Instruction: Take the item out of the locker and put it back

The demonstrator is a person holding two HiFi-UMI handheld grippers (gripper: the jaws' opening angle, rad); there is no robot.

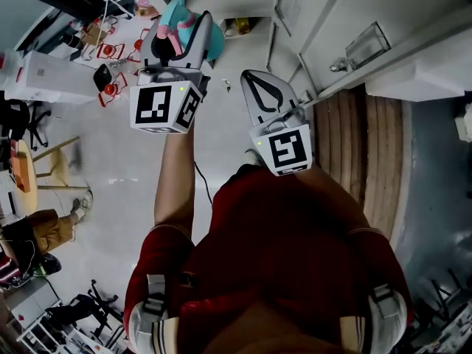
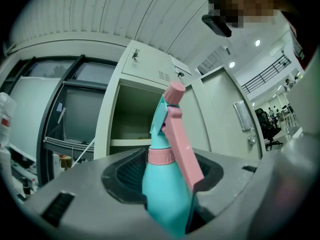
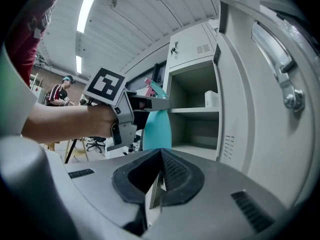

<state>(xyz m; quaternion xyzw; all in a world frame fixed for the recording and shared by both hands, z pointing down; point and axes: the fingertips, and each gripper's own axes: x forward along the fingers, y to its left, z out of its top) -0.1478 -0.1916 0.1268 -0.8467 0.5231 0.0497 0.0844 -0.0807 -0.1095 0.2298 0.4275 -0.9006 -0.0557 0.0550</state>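
Note:
A teal spray bottle point(image 1: 177, 12) with a pink trigger stands upright between the jaws of my left gripper point(image 1: 186, 26), which is shut on its body. In the left gripper view the bottle point(image 2: 162, 196) fills the gap of that gripper point(image 2: 167, 171), in front of the open grey locker point(image 2: 131, 115). My right gripper point(image 1: 253, 80) hangs beside it to the right, shut and empty. In the right gripper view its jaws point(image 3: 161, 156) meet at the tips, the bottle point(image 3: 156, 126) is to the left, and the locker's shelves point(image 3: 194, 111) are ahead.
The open locker door point(image 3: 260, 109) with a metal handle stands close on the right. A white roll point(image 3: 212, 99) sits on an upper shelf. Tables with clutter point(image 1: 110, 57), a stool point(image 1: 55, 164) and a seated person point(image 1: 44, 231) lie to the left.

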